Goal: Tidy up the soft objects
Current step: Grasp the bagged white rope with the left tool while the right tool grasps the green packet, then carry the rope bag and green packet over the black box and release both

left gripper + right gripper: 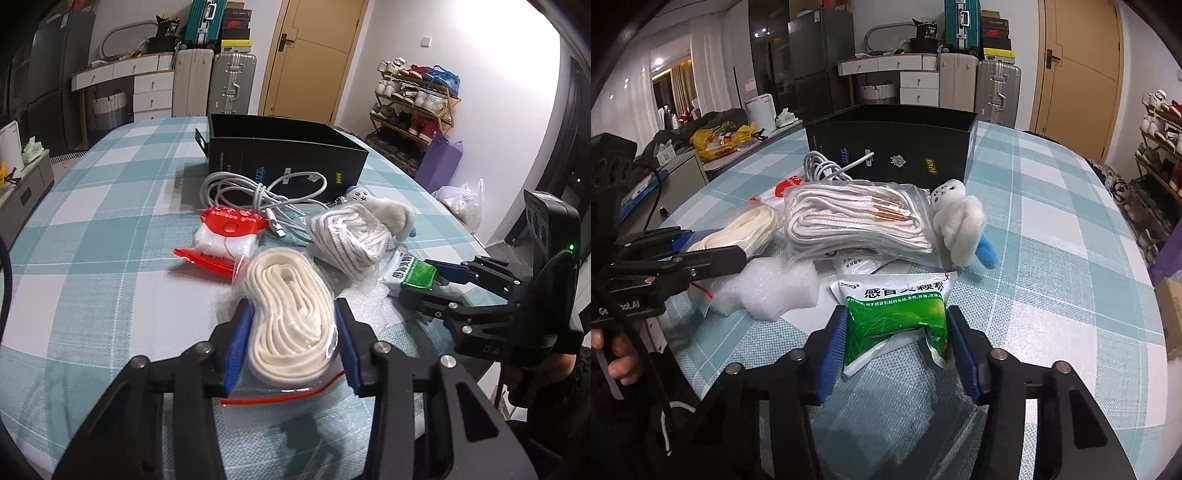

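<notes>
left tongs [291,343] clamp bagged cream cord [288,317]; right tongs [895,347] clamp green sachet [897,321] between pads.

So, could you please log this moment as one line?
left gripper: shut on bag of cream cord | right gripper: shut on green sachet | black box: open, behind pile
</notes>
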`<state>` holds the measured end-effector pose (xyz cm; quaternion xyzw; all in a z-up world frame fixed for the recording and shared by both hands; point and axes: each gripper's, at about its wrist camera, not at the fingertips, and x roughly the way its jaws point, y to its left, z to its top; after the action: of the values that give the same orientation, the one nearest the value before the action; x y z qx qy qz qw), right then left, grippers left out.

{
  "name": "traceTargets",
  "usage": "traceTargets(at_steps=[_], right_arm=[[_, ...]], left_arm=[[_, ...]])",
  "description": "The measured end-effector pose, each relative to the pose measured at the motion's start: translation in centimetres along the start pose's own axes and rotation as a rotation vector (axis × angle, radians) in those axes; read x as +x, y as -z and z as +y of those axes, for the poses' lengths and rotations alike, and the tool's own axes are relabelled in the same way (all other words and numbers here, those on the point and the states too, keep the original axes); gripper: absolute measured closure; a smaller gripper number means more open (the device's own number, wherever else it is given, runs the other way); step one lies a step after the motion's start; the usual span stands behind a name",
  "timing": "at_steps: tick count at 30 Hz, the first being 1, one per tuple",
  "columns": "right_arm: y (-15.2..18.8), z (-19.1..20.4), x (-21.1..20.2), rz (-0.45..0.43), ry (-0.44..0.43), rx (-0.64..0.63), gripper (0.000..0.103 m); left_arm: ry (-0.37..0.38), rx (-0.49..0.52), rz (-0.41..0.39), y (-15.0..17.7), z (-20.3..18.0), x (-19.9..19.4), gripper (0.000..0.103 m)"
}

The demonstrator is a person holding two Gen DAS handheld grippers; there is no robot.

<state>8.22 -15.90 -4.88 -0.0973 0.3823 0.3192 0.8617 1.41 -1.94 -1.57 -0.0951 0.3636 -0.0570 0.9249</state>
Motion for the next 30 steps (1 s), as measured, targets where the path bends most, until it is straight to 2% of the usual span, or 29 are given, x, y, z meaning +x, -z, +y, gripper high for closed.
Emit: traceTargets(at_steps=[11,19,30], right_arm=[[0.7,0.0,-1.9,-0.034,-0.012,0.004,0.055],[-0.1,-0.3,-4.9,-0.148,-0.004,0.023,0.055],[-3.1,0.4,-6.8,-0.25,-0.012,0.025,0.055]], left_arm=[[-0.045,0.003,-0.071,-0.7,1.2,-1.8,0.062],[-0.085,0.025,-0.154,-2.0,1.7,-3.6,0.062],[-0.116,0.064,-0.234,-5.0,1.6,-5.3,0.061]])
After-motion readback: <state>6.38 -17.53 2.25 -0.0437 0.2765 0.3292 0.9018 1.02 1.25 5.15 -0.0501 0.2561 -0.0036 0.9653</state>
